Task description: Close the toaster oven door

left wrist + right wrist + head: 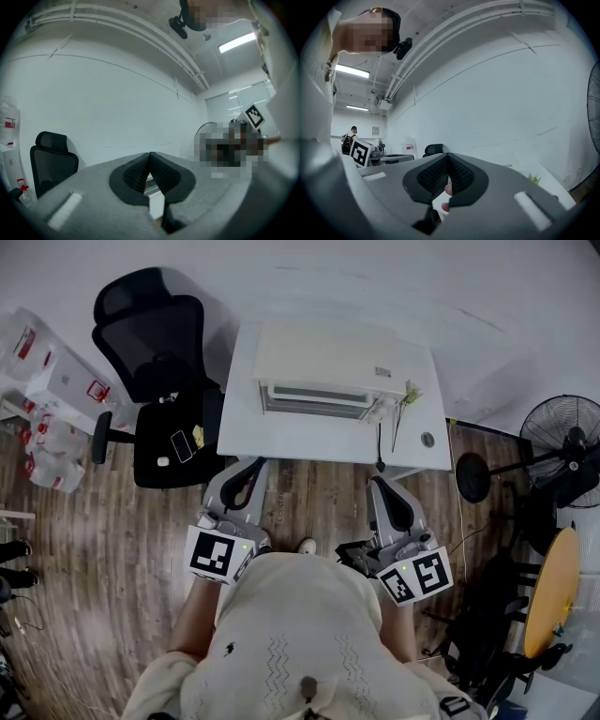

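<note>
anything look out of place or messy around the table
Only one thing: a phone lies loose on the seat of the black office chair, left of the white table. The toaster oven sits square on the table; nothing looks spilled or broken.

The toaster oven (330, 360), a white box with a flat top, is sitting squarely at the back of a white table (281, 439), its front facing the table's near edge. Its door (317, 399) is showing as a narrow, grey-windowed strip along that front. Whether it is hanging open is unclear.
</note>
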Action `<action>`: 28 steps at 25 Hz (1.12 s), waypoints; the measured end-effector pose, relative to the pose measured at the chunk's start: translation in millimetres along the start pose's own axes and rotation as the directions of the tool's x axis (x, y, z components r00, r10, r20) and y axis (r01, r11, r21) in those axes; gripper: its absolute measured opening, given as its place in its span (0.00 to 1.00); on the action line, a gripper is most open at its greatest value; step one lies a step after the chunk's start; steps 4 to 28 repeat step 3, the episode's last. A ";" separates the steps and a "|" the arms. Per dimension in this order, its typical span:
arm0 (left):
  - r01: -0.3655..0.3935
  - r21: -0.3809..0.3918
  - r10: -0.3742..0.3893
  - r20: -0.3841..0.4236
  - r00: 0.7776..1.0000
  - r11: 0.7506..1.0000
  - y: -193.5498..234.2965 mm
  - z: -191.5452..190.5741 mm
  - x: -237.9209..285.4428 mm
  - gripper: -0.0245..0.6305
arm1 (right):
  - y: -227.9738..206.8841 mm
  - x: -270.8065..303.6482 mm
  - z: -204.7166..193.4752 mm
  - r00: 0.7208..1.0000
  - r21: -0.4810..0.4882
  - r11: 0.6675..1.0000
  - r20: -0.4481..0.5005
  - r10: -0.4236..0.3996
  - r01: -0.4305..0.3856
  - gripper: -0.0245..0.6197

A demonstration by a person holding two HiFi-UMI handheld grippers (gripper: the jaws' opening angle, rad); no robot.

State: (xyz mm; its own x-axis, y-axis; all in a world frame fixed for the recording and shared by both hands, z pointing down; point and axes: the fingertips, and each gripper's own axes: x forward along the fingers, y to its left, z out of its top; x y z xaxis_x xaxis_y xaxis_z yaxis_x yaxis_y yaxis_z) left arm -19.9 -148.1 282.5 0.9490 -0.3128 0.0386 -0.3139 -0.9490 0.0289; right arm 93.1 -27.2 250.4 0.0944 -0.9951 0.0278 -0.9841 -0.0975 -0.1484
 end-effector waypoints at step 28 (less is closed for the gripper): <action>-0.002 -0.004 0.002 0.004 1.000 1.000 0.8 -0.2 -2.2 0.04 | 0.8 -1.0 -1.1 1.000 -0.002 1.000 -0.002 0.000 0.000 0.05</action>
